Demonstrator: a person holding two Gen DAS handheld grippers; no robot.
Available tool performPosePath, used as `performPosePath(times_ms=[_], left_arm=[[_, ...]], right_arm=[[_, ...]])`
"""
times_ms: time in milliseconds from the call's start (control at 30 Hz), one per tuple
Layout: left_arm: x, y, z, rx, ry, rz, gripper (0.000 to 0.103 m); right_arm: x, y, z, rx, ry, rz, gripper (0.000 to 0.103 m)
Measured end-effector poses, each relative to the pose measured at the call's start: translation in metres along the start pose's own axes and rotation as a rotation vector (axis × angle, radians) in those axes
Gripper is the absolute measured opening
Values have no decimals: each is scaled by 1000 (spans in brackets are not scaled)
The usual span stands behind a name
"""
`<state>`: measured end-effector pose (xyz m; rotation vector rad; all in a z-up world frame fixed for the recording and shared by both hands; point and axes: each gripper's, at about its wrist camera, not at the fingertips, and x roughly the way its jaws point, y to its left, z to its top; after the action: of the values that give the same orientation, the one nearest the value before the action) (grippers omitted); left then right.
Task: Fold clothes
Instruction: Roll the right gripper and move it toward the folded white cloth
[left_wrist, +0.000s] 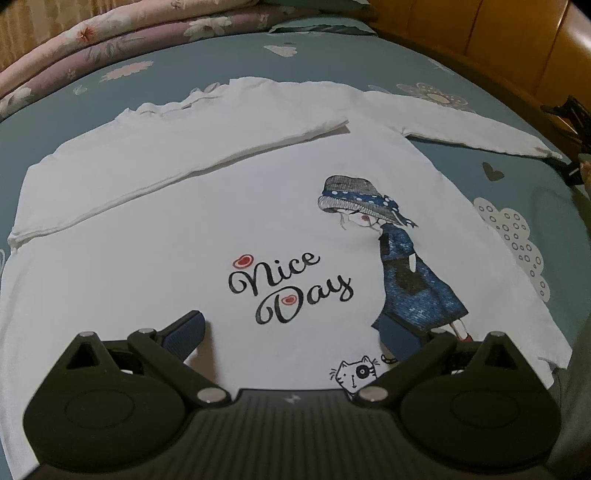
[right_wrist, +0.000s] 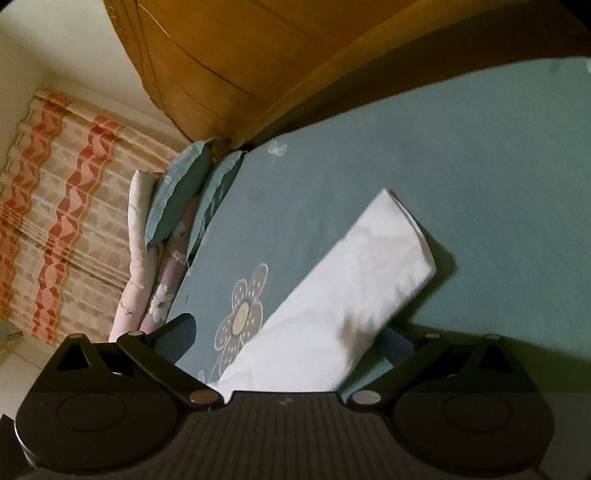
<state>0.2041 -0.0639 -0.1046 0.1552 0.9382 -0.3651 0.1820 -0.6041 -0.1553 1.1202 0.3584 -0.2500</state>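
Observation:
A white long-sleeved shirt (left_wrist: 177, 221) printed with "Nice Day" and a girl in a blue coat lies flat, front up, on the teal bed sheet (left_wrist: 461, 155). One sleeve (left_wrist: 184, 147) is folded across the chest. The other sleeve (left_wrist: 472, 125) stretches out to the right. My left gripper (left_wrist: 295, 336) hovers open over the lower part of the shirt, with nothing between its fingers. In the right wrist view the outstretched sleeve (right_wrist: 351, 280) runs between the wide-apart fingers of my right gripper (right_wrist: 288, 339), which is open. The cuff end (right_wrist: 406, 229) points away.
Folded floral quilts (left_wrist: 110, 40) and teal pillows (right_wrist: 177, 199) are stacked at the bed's far side. A wooden headboard (right_wrist: 258, 55) borders the bed, and a striped curtain (right_wrist: 55, 206) hangs behind. A dark object (left_wrist: 570, 110) shows at the right edge beyond the cuff.

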Motion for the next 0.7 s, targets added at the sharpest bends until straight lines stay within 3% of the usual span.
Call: performPosePath(times_ms=[267,533,633,700], left_arm=[[1,3,-1,-11,3,2,100],[-1,6,-2,-24,-4,3,100],[-2,7,-3,-30,-9,4,100],[-3,8,-3,-34,-12,4,100]], right_arm=[[17,-1,18,-80,-63,28,103],[20,11,5,-213,-13,-42,103],[23,12,9,-192,-10,-86,96],[21,11,10,-196,-15,-126,78]])
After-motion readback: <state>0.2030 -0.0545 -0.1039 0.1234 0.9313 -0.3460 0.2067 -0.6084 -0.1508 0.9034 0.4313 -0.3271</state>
